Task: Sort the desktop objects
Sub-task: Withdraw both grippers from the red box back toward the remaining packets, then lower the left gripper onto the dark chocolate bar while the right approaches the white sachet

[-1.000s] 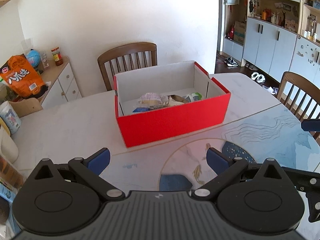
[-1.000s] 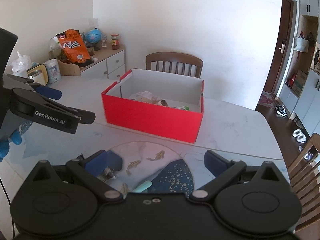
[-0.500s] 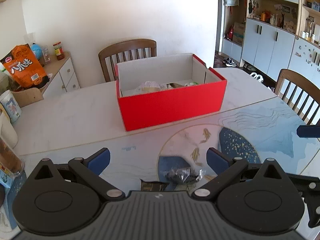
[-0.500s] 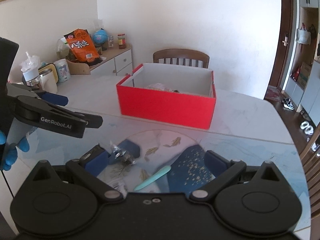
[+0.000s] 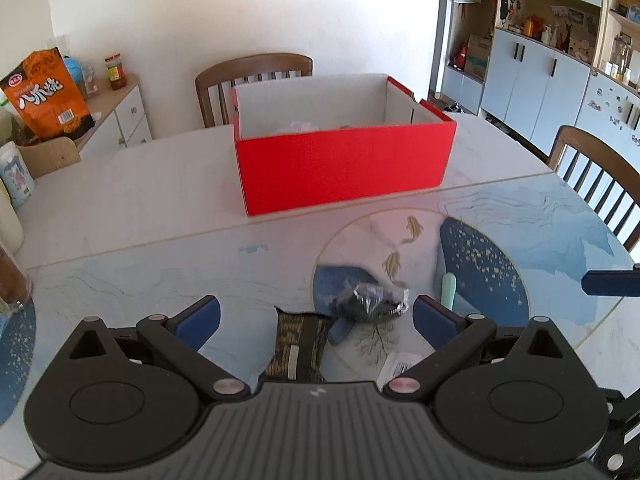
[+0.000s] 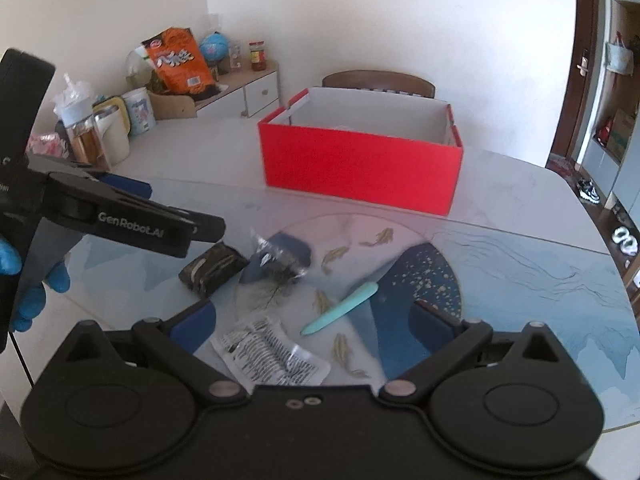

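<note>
A red box [image 5: 344,164] [image 6: 360,168] with white inner walls stands mid-table, some packets just visible inside. On the patterned mat lie a dark patterned pouch [image 5: 298,346] [image 6: 212,268], a crumpled dark foil wrapper [image 5: 370,300] [image 6: 276,260], a mint-green stick [image 5: 448,290] [image 6: 340,314] and a clear printed packet [image 6: 270,356] [image 5: 398,366]. My left gripper [image 5: 316,322] is open, low over the pouch and wrapper. My right gripper [image 6: 314,322] is open above the printed packet and stick. The left gripper's body [image 6: 120,220] shows in the right wrist view, held by a blue-gloved hand [image 6: 28,288].
Wooden chairs [image 5: 256,80] [image 5: 600,184] stand behind the box and at the right. A side cabinet [image 5: 116,120] carries an orange snack bag [image 5: 48,96], a jar and a globe. Cups, a bottle and a jug [image 6: 108,136] crowd the table's left end. Cupboards [image 5: 540,76] fill the right.
Both grippers have pulled back from the red box and dropped lower. The pouch, foil wrapper, stick and printed packet have come into view between the fingers. Both stay open.
</note>
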Motion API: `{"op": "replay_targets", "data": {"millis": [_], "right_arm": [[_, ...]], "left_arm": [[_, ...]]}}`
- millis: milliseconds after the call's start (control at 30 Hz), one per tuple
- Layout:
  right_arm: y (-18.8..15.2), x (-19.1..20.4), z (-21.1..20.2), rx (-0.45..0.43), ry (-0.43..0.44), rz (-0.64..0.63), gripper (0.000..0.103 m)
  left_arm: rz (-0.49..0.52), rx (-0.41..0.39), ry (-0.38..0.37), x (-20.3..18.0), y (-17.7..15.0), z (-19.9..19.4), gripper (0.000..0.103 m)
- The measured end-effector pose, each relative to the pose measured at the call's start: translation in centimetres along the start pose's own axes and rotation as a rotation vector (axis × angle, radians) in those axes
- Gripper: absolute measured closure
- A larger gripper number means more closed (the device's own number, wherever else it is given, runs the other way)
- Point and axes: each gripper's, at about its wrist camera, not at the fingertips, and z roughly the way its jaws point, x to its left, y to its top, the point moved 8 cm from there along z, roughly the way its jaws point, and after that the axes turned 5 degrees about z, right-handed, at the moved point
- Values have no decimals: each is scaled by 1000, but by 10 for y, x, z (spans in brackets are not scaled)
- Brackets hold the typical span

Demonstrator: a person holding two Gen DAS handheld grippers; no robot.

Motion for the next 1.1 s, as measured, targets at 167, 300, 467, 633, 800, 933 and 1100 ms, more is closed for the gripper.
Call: {"op": "replay_targets", "data": {"millis": [167,300,467,633,800,933,1100], "right_arm": [[-10,10,10,23,6,-20,0],[-20,15,19,40,9,-31,0],[-31,21,31,60,5,-55,0],[-40,23,43,68,0,-66,1],[-48,26,56,79,-6,-91,1],[-53,26,67,86,-18,-111,4],[-59,21,79,99,-19,-122,7]], "left_arm": [[7,12,-14,2,-16,10,0],[12,7,-17,5,-25,17,0],[23,4,-28,5,-35,29,0],[42,-4,-32,4,-44,42,0],[37,-19,-37,4,-48,52,0],[42,-16,-35,5,-54,61,0],[43,-19,-45,5,-61,69,0]]}}
